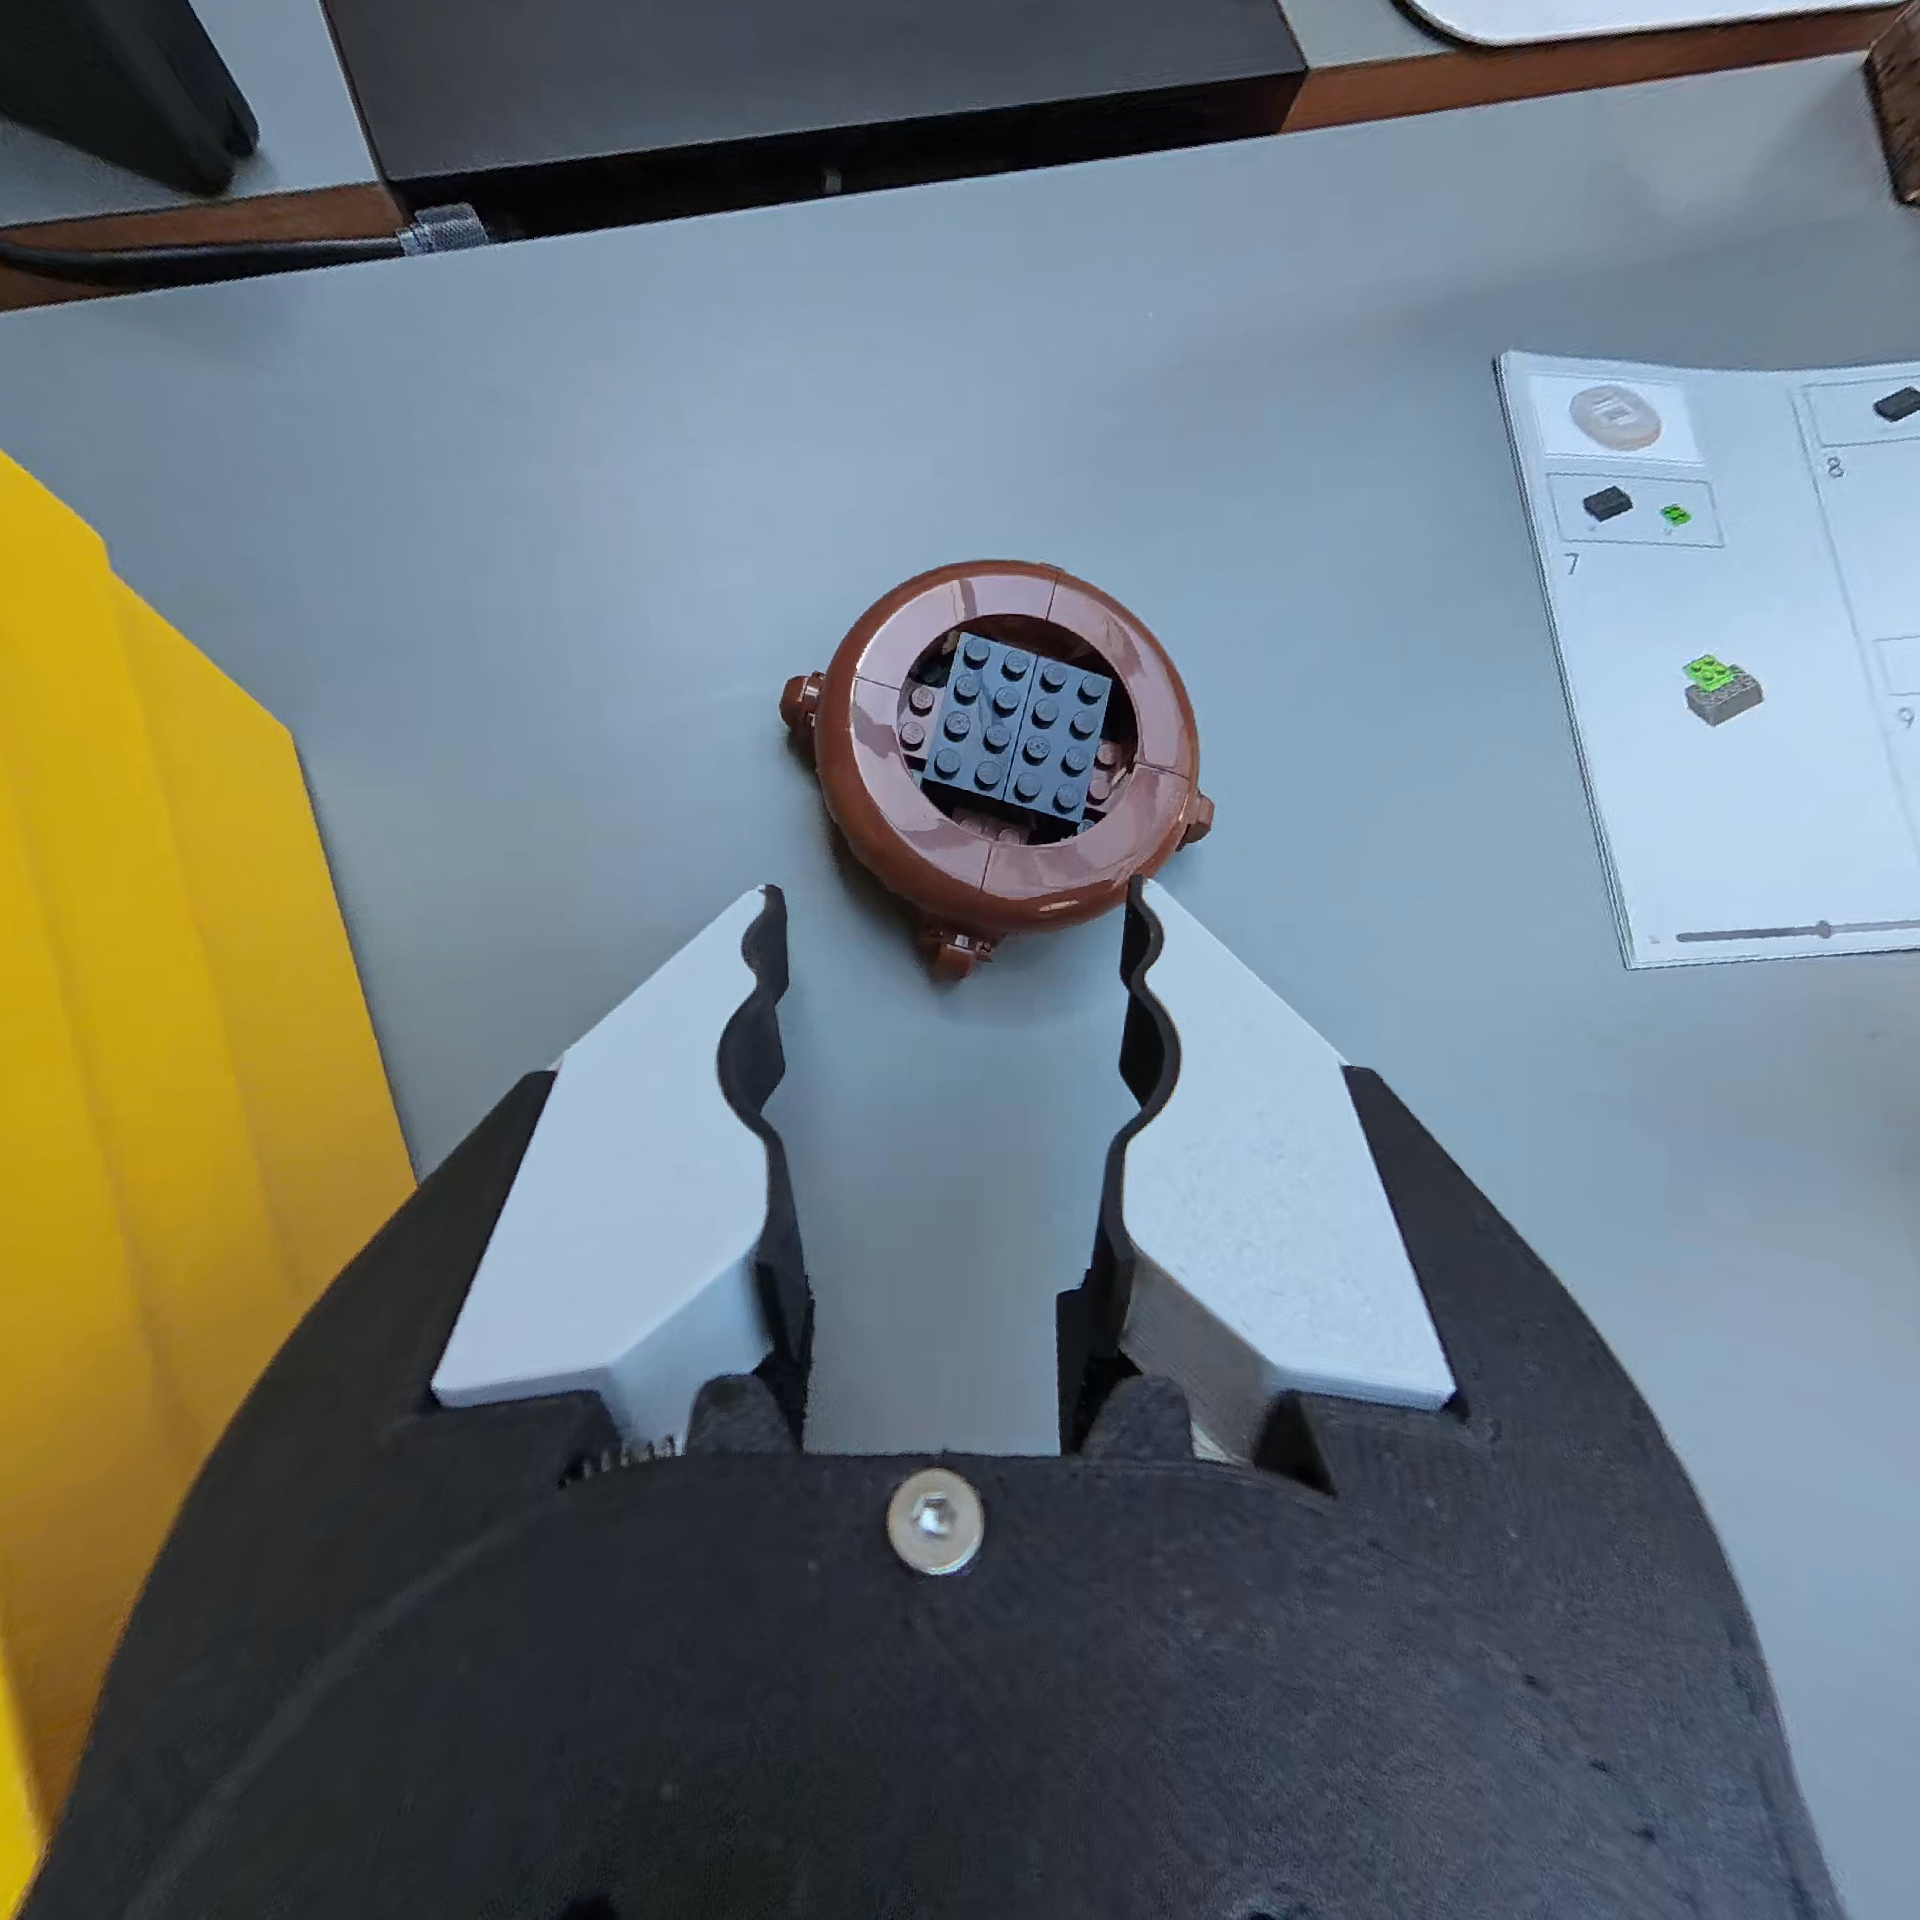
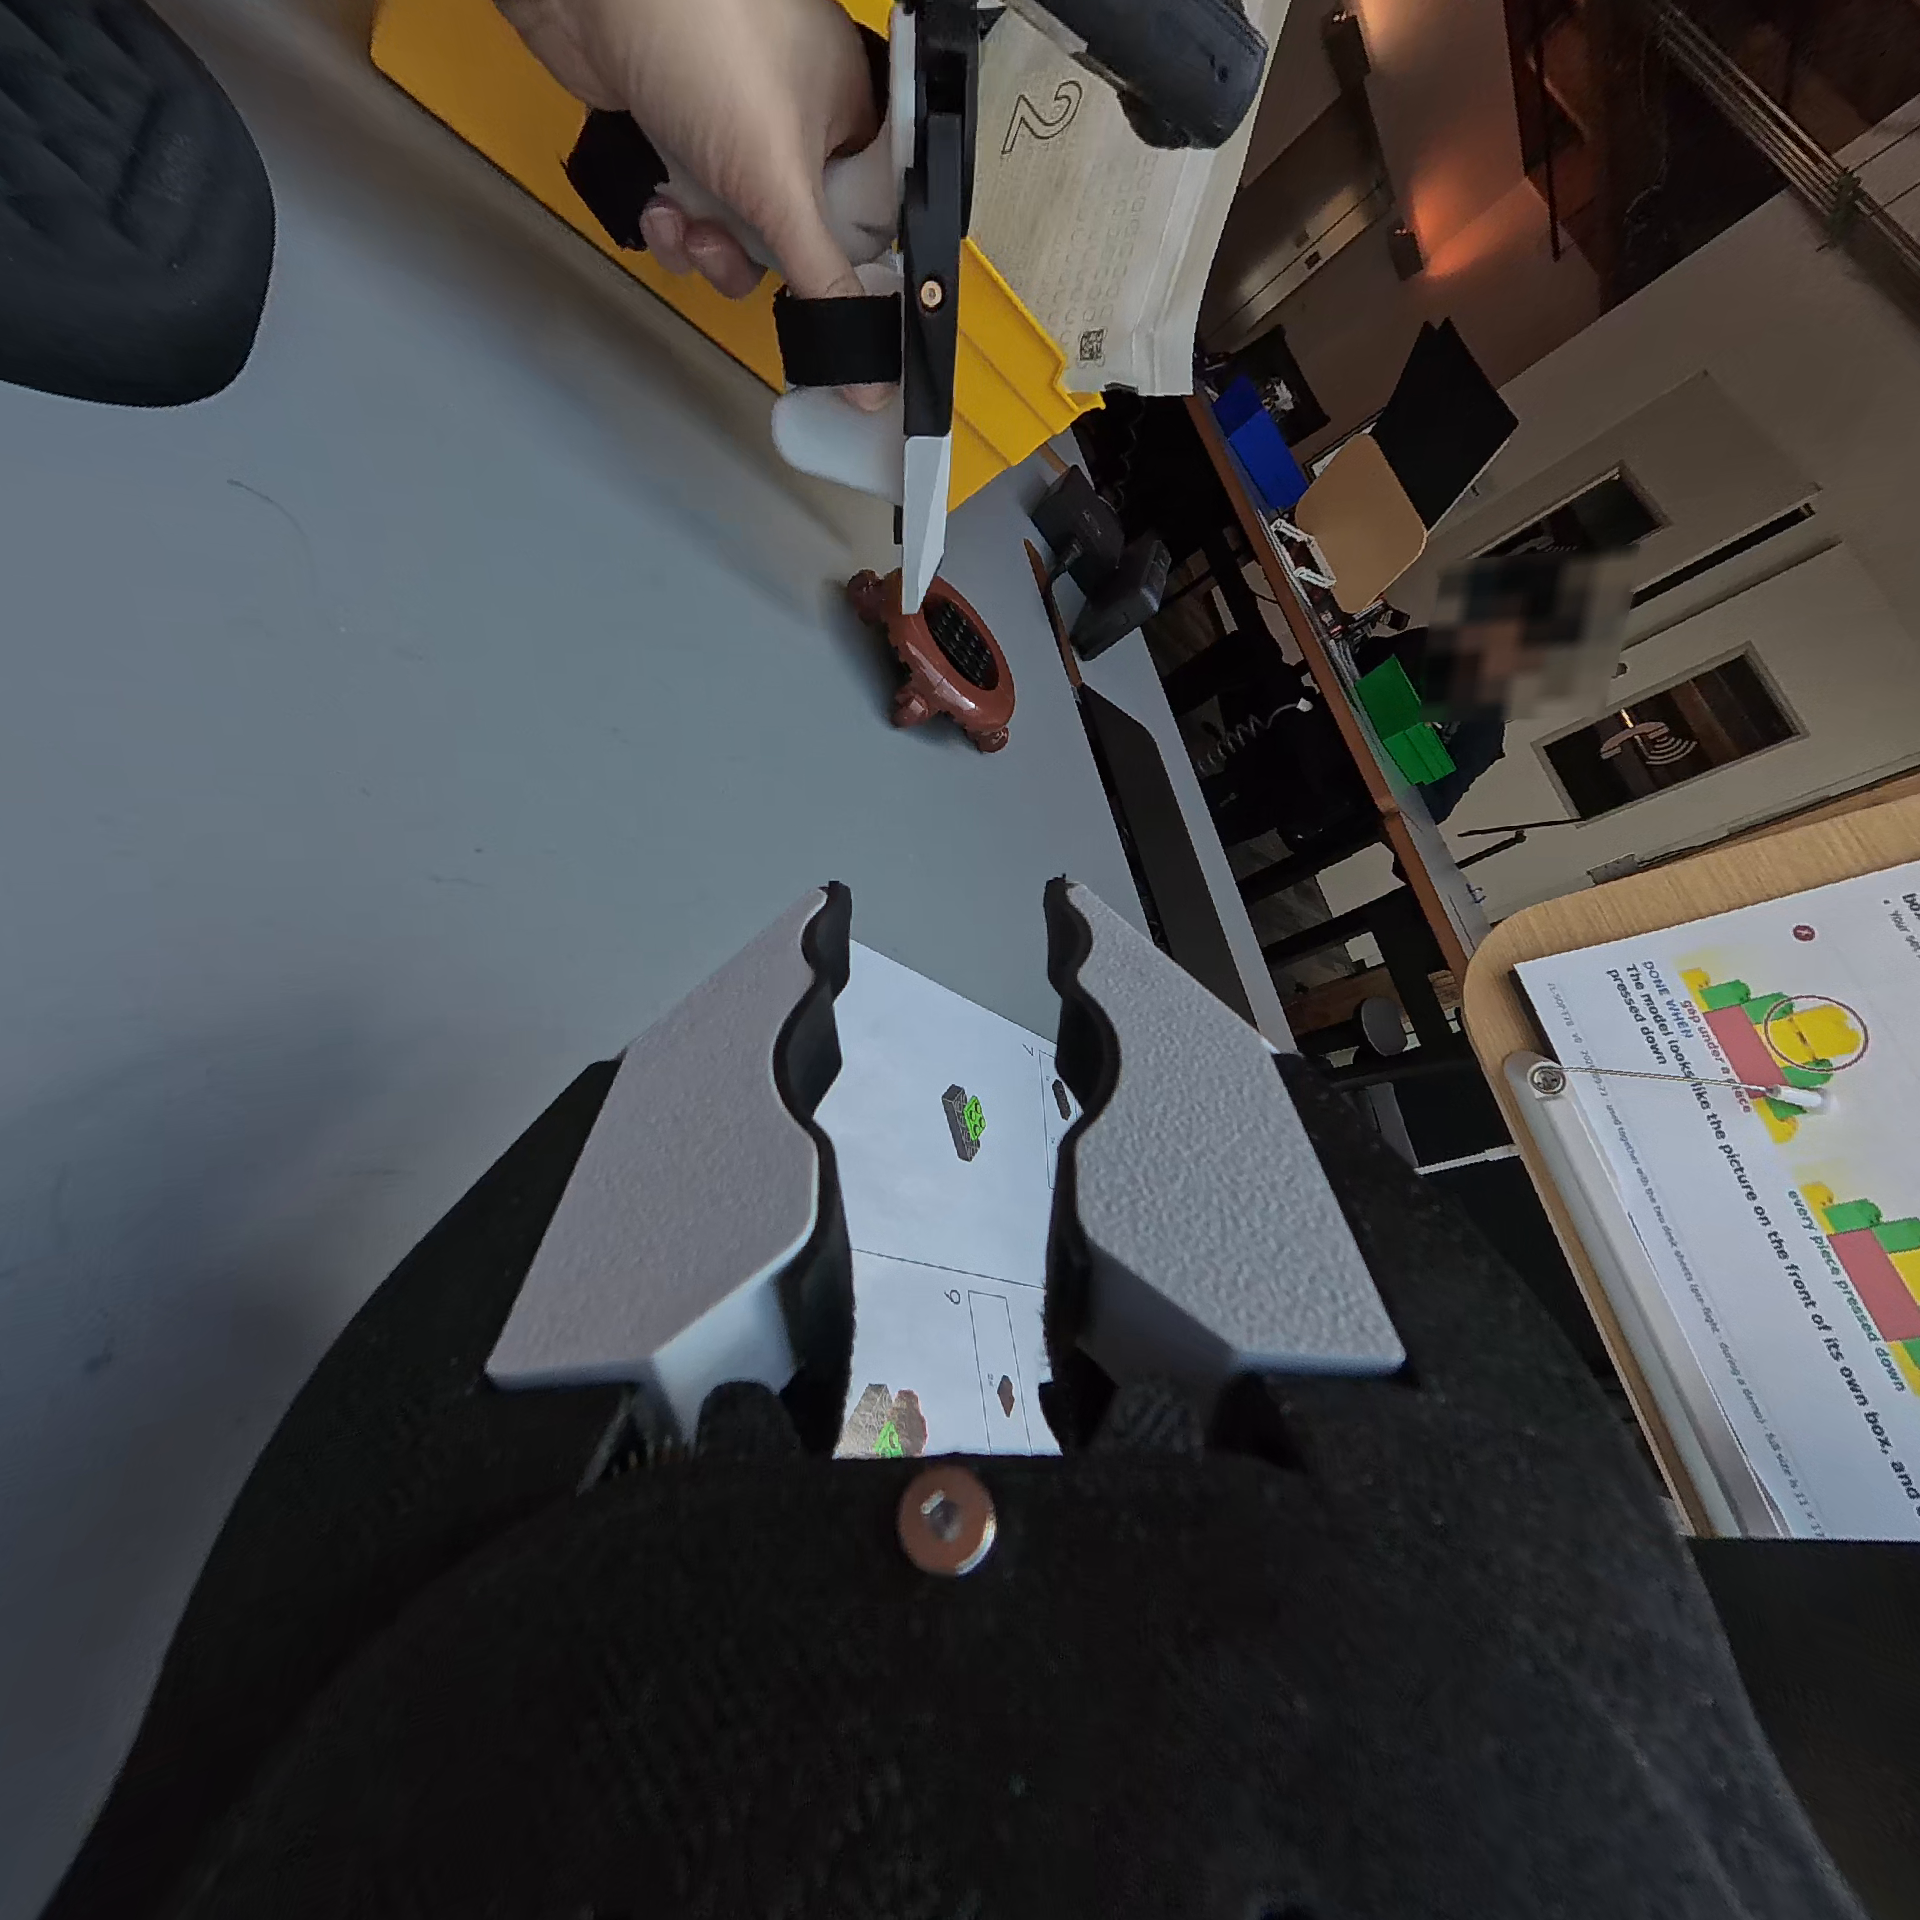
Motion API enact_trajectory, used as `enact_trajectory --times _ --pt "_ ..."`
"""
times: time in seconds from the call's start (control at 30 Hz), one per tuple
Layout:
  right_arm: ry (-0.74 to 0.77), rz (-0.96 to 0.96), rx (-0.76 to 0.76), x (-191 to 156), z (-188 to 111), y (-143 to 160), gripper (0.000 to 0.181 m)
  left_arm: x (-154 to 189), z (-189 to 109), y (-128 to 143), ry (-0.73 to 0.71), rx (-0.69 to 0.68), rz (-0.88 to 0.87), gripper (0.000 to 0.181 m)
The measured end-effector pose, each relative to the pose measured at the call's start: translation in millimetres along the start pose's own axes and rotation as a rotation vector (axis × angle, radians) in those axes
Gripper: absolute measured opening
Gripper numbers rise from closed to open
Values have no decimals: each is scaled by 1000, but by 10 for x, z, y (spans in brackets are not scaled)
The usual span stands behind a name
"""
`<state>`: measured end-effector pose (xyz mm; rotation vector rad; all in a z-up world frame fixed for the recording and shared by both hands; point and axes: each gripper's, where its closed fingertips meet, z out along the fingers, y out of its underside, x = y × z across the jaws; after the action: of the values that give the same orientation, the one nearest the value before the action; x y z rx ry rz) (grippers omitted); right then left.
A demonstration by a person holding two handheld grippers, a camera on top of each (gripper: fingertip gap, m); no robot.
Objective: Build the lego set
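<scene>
1. A round brown lego model (image 1: 1013, 750) is sitting flat on the grey counter (image 1: 520, 582), with a square of dark studded bricks (image 1: 1013, 722) showing inside its glossy ring.
2. Small brown knobs (image 1: 802, 704) are sticking out from its rim; they are looking likely to snap off if squeezed.
3. The model is probably light, stiff and slippery on its shiny curved top, so taking it by opposite sides of the ring seems safest.
4. The left tool (image 1: 951, 899) is hovering just beside the model's near edge, spread apart and grasping nothing.
5. The right tool (image 2: 948, 891) is hanging well apart from the model, also spread and empty, above an instruction booklet (image 2: 935, 1122).
6. A yellow bin (image 1: 156, 935) is standing at the left of the counter.
</scene>
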<state>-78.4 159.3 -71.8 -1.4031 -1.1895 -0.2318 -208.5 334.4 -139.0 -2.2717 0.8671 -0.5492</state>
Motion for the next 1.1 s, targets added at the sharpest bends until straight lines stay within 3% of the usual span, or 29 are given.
enact_trajectory --times 0.17,0.3,0.43,0.53,1.1 --pt "0 -3 -3 2 1 12 38 73 0 -153 -26 98 210 85" --pt "-1 -2 -3 -1 3 17 38 139 -16 -214 -153 157 484 82" --pt "-2 -4 -1 -1 1 14 38 243 49 -181 -134 153 571 85" --pt "-6 1 0 -9 6 17 38 261 84 -160 -156 153 654 76" --pt "-11 -5 -4 -16 6 31 38 277 216 -56 -168 104 734 55"
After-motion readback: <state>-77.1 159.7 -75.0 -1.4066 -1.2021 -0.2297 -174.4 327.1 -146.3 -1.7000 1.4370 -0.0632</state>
